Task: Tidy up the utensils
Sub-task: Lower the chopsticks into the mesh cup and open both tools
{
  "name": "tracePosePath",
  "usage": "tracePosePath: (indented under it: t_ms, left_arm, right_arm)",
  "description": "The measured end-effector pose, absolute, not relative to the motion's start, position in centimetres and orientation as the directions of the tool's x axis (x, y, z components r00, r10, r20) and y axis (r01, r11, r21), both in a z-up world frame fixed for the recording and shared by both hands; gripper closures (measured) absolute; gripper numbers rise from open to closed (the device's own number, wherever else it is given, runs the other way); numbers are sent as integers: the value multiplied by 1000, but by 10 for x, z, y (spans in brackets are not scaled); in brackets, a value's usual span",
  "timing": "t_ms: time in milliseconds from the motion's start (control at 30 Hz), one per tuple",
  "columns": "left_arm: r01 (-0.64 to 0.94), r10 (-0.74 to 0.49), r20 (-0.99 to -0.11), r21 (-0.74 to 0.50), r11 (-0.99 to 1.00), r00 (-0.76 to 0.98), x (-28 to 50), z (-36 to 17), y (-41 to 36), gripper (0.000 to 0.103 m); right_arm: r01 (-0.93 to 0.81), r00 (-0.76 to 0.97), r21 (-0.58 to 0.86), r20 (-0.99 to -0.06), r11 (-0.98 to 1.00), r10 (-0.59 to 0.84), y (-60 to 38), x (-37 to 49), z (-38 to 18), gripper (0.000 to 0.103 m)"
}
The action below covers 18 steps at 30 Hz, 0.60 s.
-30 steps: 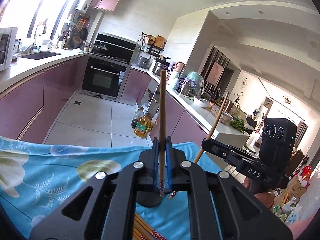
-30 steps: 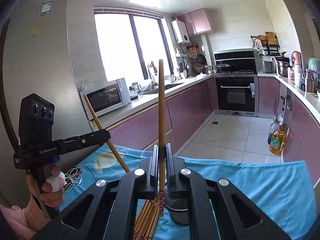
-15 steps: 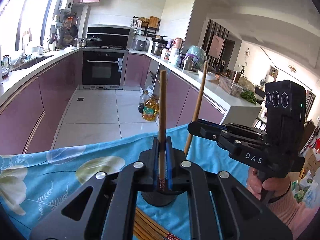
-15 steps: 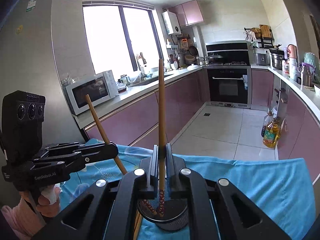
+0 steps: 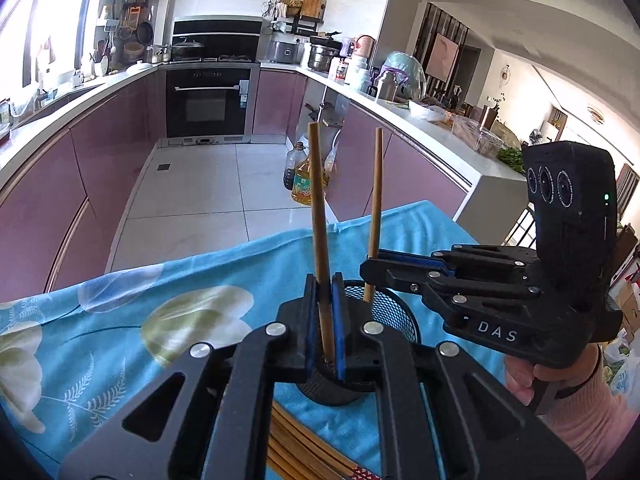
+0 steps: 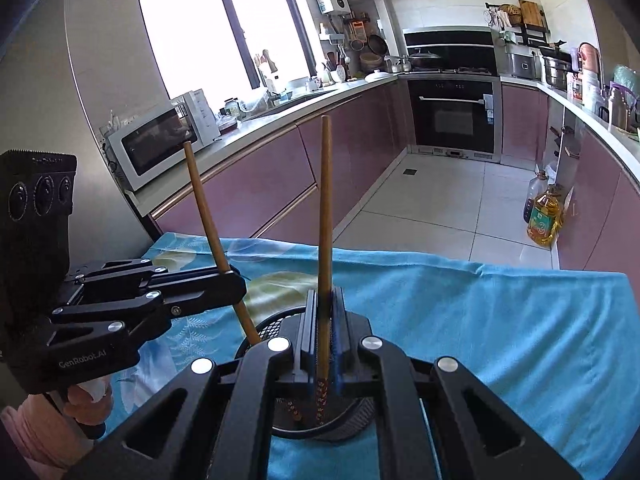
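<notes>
Over blue cloth [image 5: 120, 312], each hand-held gripper [image 5: 325, 320] [image 6: 324, 332] clamps one chopstick [image 5: 318, 216] [image 6: 325, 208].

The mesh holder [image 5: 394, 316] stands on the cloth [image 5: 120, 320] near the table's edge; loose chopsticks [image 5: 296, 452] lie just nearer; two chopsticks [image 6: 325, 216] reach into the holder
</notes>
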<state>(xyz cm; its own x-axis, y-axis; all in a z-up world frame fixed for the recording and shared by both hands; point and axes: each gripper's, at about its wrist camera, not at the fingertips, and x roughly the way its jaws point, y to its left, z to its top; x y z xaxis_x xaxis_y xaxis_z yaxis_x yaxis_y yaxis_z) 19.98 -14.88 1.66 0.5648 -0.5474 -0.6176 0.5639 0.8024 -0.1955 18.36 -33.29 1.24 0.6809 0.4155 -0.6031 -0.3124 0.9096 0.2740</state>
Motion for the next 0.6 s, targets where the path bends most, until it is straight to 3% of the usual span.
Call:
tracePosePath:
  t_ms: [433, 533, 600]
  left_arm:
    - [525, -537, -626, -229, 820, 565, 212, -5, -144, 94]
    - [509, -528, -612, -227, 831, 589, 206, -7, -138, 88]
    - [493, -515, -591, -215, 843, 621, 198, -6, -132, 80]
  right_arm:
    - [-299, 679, 285, -608, 911, 413, -330, 191, 10, 95]
    - [-297, 683, 286, -603, 911, 412, -330, 187, 10, 93]
    - [-298, 690, 285, -595, 911, 412, -331, 183, 11, 87]
